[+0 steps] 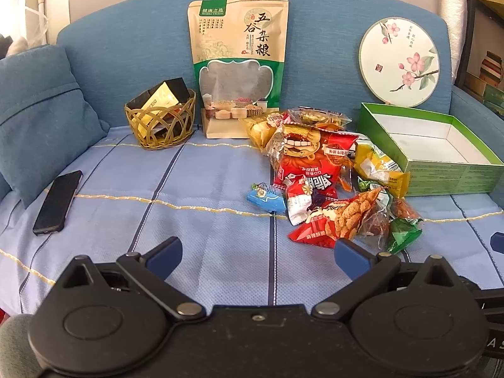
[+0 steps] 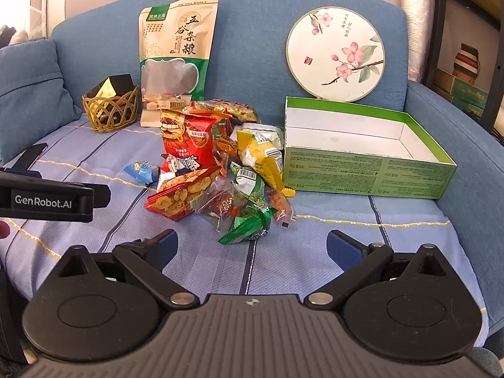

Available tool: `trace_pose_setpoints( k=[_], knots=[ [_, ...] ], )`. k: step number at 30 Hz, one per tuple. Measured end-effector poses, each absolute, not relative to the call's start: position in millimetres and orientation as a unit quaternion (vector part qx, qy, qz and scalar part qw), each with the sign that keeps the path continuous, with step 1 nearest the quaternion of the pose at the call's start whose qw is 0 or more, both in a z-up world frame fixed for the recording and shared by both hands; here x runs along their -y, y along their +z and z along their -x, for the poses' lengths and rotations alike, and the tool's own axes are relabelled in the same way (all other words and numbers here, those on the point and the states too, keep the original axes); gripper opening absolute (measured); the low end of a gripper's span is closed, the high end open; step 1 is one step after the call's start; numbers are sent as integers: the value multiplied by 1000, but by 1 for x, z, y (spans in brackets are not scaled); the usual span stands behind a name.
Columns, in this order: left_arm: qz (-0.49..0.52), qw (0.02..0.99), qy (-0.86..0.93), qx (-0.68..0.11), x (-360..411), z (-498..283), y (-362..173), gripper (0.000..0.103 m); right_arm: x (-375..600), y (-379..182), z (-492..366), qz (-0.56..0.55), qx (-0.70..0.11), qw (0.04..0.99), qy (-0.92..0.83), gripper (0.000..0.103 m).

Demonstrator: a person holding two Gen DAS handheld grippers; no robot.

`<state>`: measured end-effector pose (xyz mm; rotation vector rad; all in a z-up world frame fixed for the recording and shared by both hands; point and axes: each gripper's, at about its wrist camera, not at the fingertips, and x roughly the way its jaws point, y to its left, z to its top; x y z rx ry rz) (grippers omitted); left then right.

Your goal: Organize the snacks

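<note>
A pile of snack packets (image 1: 318,176) (image 2: 220,170) lies on the blue striped sofa seat: a large red bag (image 1: 312,160), yellow packets (image 2: 261,157), a red cracker packet (image 2: 182,195), a green packet (image 2: 249,225) and a small blue one (image 1: 266,198). An open green box (image 1: 441,145) (image 2: 362,154) with a white, empty inside stands just right of the pile. My left gripper (image 1: 258,253) is open and empty, in front of the pile. My right gripper (image 2: 252,250) is open and empty, just in front of the green packet. The left gripper's body (image 2: 47,200) shows at the right wrist view's left edge.
A tall grain pouch (image 1: 237,66) and a round flowered fan (image 1: 399,63) lean on the sofa back. A woven basket (image 1: 160,119) with dark and gold boxes stands left of the pouch. A black phone (image 1: 58,201) lies far left beside a blue cushion (image 1: 41,110).
</note>
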<state>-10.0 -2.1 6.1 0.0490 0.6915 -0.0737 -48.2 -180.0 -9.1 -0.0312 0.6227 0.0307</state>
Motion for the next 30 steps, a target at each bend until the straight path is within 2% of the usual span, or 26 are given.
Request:
trace_pose_setpoints(
  k=[30],
  knots=[
    [-19, 938, -49, -343, 3, 9, 2, 103, 177, -15, 45, 12, -307, 952, 19, 103]
  ],
)
